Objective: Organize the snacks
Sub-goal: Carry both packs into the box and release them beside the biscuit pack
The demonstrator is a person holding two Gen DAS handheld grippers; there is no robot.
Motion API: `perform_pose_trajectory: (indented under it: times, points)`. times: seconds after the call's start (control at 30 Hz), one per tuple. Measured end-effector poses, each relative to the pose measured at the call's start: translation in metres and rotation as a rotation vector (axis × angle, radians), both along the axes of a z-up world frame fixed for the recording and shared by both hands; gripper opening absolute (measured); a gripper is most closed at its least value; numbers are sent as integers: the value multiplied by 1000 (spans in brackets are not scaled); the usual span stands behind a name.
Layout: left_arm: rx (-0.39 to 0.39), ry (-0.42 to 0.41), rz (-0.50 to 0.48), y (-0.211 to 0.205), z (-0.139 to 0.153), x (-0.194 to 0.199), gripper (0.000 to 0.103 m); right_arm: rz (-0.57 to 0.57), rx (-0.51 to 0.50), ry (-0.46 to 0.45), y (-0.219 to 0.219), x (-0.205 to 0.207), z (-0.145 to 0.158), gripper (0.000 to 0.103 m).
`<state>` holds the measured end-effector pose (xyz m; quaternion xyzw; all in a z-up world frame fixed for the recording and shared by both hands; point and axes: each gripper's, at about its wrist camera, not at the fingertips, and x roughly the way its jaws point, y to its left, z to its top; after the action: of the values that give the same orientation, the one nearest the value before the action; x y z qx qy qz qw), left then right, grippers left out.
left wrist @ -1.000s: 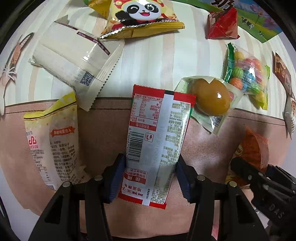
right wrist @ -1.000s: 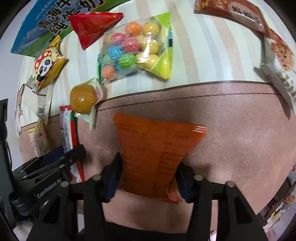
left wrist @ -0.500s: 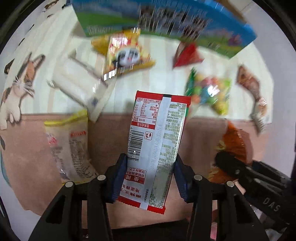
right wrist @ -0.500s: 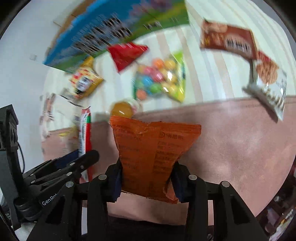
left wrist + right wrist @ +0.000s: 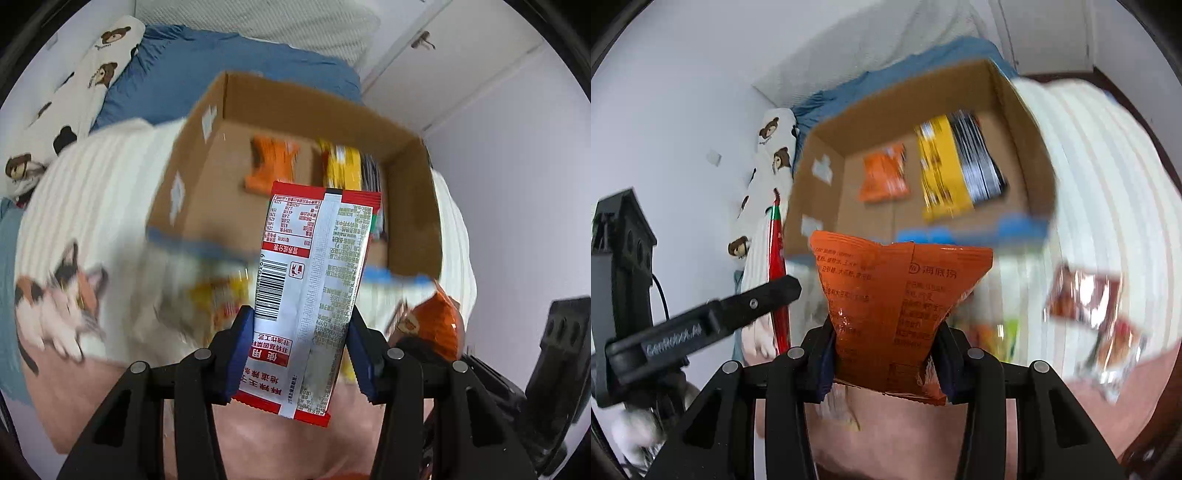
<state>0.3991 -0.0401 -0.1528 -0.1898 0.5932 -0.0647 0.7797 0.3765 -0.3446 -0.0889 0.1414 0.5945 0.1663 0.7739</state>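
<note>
Carrying: two snacks toward the cardboard box (image 5: 207, 177), as I judge it.
Left hand-held gripper (image 5: 301, 349): clamped on the red-and-silver packet (image 5: 314, 280), held upright in the air, short of the box's near edge.
Right hand-held gripper (image 5: 886, 354): pinching the orange bag (image 5: 897, 295), also airborne before the box.
Done: an orange packet (image 5: 884, 177) and a yellow-black packet (image 5: 956, 168) lie in the box.
Left: several wrapped snacks (image 5: 1089, 314), blurred, remain on the striped cloth (image 5: 1100, 177).
</note>
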Motion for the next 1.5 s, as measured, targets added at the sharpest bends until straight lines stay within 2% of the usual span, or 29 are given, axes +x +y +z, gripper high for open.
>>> perform_pose_trajectory:
  times: [0.07,0.23,0.4,0.6,0.83,0.87,0.93,0.97,1.0,1.03,1.07,1.13,1.17,1.23,1.5]
  points:
    - [-3,20,12,7,3,31,46,3,-7,-8,10,25,4,46]
    - [5,103,24,28,-16,90,46,10,-27,26,33,87,-11,47]
    - [4,210,38,38,-59,131,46,27,-67,78,59,130,-46,46]
    - [46,282,21,37,-95,152,46,58,-113,148,81,154,-89,47]
    - [56,320,6,39,-112,151,46,73,-131,210,87,161,-121,47]
    - [60,329,4,40,-114,151,46,67,-133,226,87,162,-127,49]
    - [58,341,-1,41,-118,152,46,77,-144,271,88,165,-137,69]
    - [62,340,0,42,-118,151,46,85,-160,277,89,166,-139,90]
    - [67,336,3,44,-117,150,46,95,-178,274,90,167,-140,96]
    - [68,331,6,45,-116,149,47,102,-195,264,91,167,-139,96]
    - [70,322,7,47,-114,147,50,107,-206,260,92,167,-139,96]
    - [74,303,9,52,-109,145,64,105,-195,261,90,165,-137,96]
    - [75,288,7,53,-105,142,68,100,-196,257,89,165,-134,97]
    - [99,270,-2,54,-98,138,92,99,-214,239,86,163,-131,98]
    - [176,130,-18,57,-48,119,95,64,-284,135,66,153,-97,100]
